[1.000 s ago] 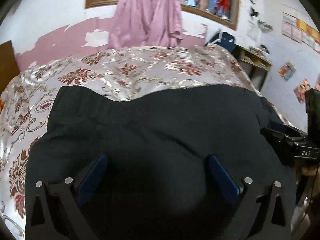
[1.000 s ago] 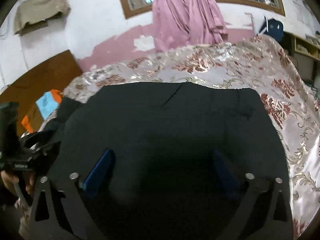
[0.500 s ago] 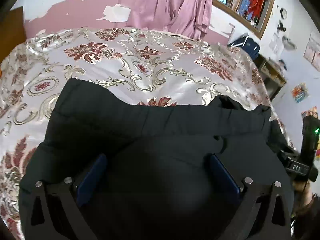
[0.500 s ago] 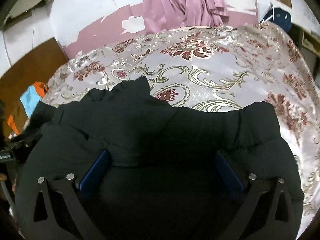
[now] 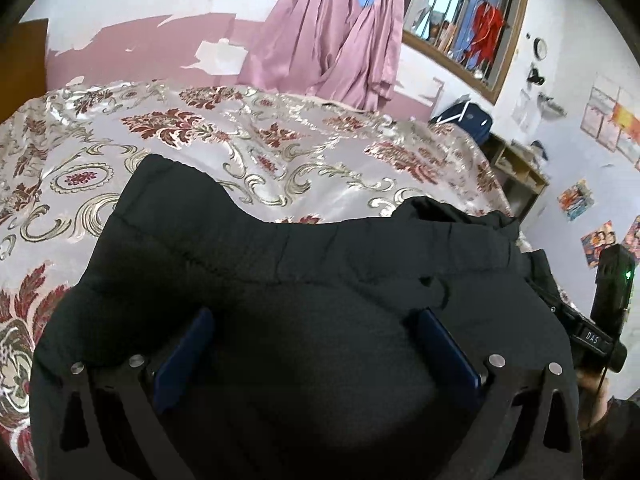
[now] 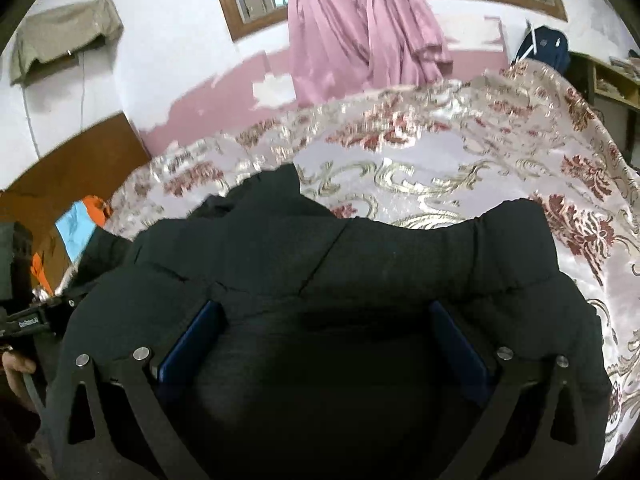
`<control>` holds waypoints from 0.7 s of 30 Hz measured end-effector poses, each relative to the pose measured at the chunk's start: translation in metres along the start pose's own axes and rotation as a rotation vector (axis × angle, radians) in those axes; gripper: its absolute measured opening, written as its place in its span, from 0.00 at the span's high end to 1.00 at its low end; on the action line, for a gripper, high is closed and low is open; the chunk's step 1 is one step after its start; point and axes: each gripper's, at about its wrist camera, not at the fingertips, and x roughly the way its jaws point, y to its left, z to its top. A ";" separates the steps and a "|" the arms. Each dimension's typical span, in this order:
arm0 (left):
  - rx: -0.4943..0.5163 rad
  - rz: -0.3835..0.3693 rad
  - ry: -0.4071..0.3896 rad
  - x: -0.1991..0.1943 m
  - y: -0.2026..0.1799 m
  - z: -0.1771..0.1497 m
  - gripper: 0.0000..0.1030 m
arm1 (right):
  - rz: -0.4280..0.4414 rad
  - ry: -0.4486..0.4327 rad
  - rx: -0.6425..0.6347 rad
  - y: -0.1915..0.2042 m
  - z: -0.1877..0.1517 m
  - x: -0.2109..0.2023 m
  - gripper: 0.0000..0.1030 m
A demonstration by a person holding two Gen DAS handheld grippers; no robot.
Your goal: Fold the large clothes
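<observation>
Your left tool [image 5: 316, 344] has its two blue pads [image 5: 182, 356] spread wide, and black cloth fills the whole gap between them. Whether the tool is gripping a fold or only has the cloth draped across it, you cannot tell from this view. The garment [image 5: 280, 260] is a large black piece lying on the bed [image 5: 240, 148]. It begins right at the tool and runs forward, and its far edge is a gathered band just ahead of the fingertips. To the right of that band the cloth bunches into a small raised peak.

Your right tool [image 6: 324, 344] reads the same way: blue pads [image 6: 188, 344] set far apart, black cloth packed between and over them, grip impossible to judge. Ahead of this tool the garment [image 6: 360, 256] shows a seam running diagonally away from the pads. A pointed hump of cloth stands forward and to the left. The far right corner rounds off against the patterned bedspread [image 6: 500, 160].

Each view catches the other tool at its edge: the right one [image 5: 596, 328] at the right of the left view, and the left one [image 6: 28, 312] at the left of the right view, with a hand [image 6: 16, 372] below it. A pink curtain [image 5: 332, 36] hangs past the bed.
</observation>
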 end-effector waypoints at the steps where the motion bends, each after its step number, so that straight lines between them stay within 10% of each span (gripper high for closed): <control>1: -0.001 -0.003 -0.002 -0.002 0.000 -0.001 0.00 | 0.006 -0.019 0.008 -0.002 -0.003 -0.005 0.01; 12: 0.033 0.123 -0.020 -0.066 0.029 -0.011 0.00 | -0.212 -0.178 0.068 -0.025 -0.029 -0.094 0.01; 17: 0.026 0.169 0.057 -0.081 0.066 -0.021 0.00 | -0.279 -0.080 -0.023 -0.054 -0.042 -0.114 0.01; 21: -0.120 0.040 0.153 -0.076 0.100 -0.034 0.00 | -0.235 0.002 0.012 -0.075 -0.047 -0.114 0.01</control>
